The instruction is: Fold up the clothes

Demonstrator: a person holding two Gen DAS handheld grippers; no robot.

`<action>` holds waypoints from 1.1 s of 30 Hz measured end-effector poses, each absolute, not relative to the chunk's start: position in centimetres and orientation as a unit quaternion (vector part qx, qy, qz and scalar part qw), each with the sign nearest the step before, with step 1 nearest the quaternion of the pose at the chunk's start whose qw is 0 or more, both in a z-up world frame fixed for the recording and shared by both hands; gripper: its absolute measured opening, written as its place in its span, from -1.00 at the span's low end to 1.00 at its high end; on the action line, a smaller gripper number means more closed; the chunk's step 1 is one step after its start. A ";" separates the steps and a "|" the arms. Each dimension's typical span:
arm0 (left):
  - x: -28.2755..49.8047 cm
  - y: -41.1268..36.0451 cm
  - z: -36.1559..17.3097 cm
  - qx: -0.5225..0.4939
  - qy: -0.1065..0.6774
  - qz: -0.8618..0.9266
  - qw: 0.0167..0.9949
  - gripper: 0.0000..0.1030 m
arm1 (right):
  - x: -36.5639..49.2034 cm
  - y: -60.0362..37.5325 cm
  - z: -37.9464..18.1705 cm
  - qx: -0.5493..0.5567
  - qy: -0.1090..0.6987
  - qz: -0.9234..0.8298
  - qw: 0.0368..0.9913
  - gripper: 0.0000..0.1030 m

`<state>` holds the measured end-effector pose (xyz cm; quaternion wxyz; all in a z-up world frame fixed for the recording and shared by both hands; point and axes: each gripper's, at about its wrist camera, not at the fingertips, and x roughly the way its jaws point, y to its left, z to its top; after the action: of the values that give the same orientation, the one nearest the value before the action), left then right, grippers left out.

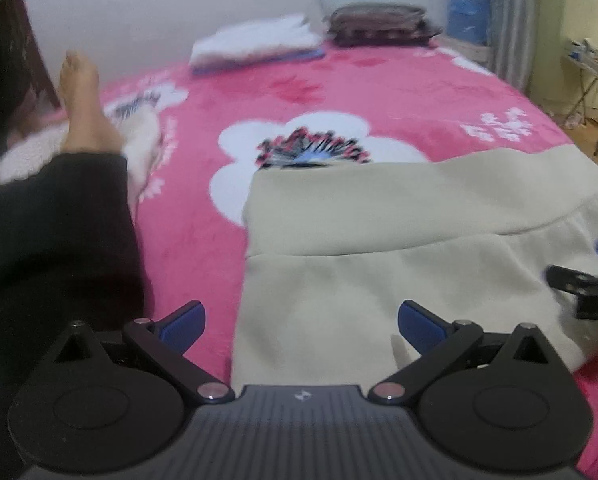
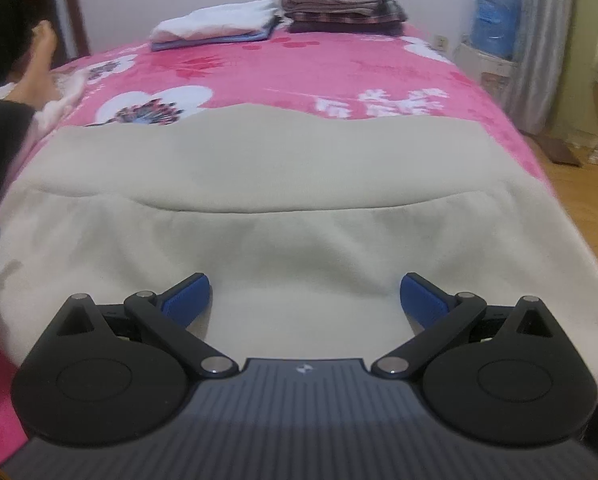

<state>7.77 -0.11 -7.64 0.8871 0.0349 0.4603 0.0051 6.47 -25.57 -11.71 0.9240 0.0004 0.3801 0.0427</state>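
A cream garment (image 1: 379, 248) (image 2: 283, 208) lies flat on the pink floral blanket (image 1: 299, 92) (image 2: 299, 72), with one fold edge running across its middle. My left gripper (image 1: 301, 322) is open, hovering over the garment's near left edge, nothing between its blue pads. My right gripper (image 2: 304, 300) is open above the garment's near middle, also holding nothing. A black part of the right gripper (image 1: 583, 284) shows at the right edge of the left wrist view.
A person's leg in a dark trouser and a bare foot (image 1: 81, 104) (image 2: 39, 68) lie on the bed's left side. Folded white clothes (image 2: 215, 24) (image 1: 255, 42) and a brown folded stack (image 2: 339, 4) (image 1: 379, 24) sit at the far end. A wooden floor (image 2: 579, 184) lies to the right.
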 end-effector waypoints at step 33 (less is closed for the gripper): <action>10.1 1.5 -8.4 -0.032 0.521 -0.073 0.850 -0.74 | 6.4 -26.0 -12.1 0.000 0.385 0.037 0.922 0.98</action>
<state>10.14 1.48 -8.42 0.8496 -0.0319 0.5214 -0.0732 6.43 -25.99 -12.05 0.9221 -0.0004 0.3853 0.0366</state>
